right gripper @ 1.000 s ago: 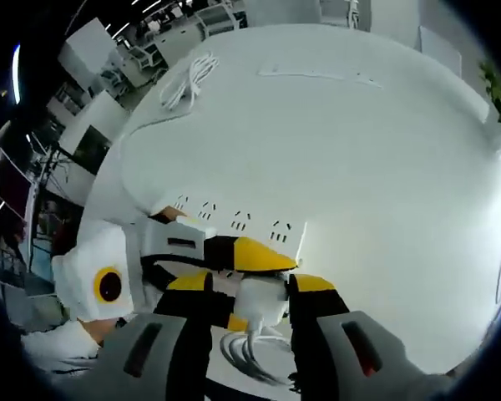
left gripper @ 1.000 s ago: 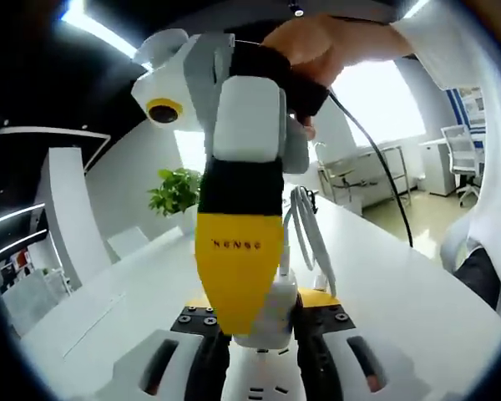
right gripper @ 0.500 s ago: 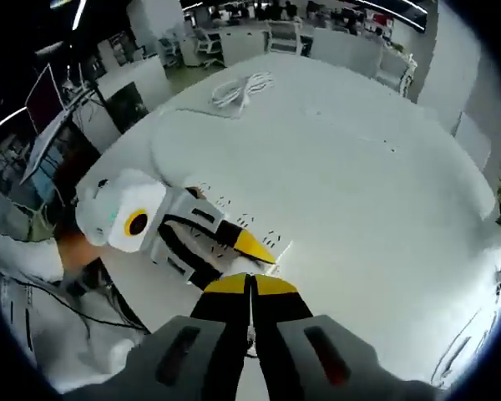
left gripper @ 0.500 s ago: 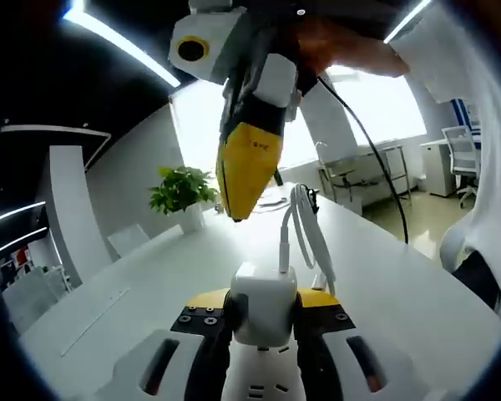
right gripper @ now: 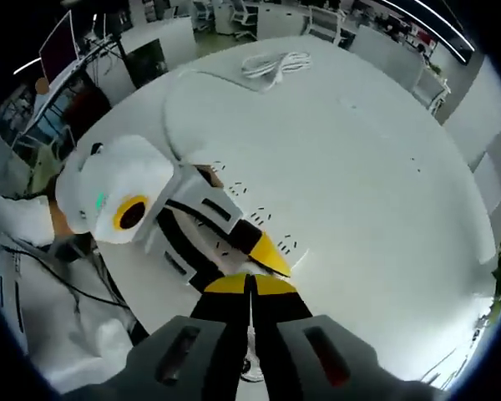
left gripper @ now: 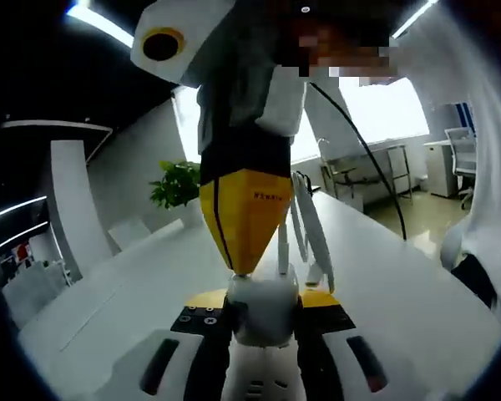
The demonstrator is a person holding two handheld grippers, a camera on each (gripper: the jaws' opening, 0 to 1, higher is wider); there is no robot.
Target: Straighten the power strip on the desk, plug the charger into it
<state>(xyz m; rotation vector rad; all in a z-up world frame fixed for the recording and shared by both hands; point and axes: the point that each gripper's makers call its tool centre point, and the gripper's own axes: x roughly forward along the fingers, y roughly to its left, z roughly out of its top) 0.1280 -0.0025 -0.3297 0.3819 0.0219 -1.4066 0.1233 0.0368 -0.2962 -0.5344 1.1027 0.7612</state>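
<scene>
White charger [left gripper: 264, 311]; yellow-tipped fingers [left gripper: 244, 225]

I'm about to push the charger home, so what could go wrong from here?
1. The right gripper, jaws shut, presses the charger with just its tip; it may slip off the rounded top.
2. The left gripper holds the power strip near the desk edge; it could tip.
3. The charger's cable could snag.

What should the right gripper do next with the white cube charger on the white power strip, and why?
Probably press straight down a little with the right gripper. Its shut yellow tips rest on top of the white cube charger, which the left gripper holds over the white power strip. Whether the prongs are fully seated is hidden.
</scene>
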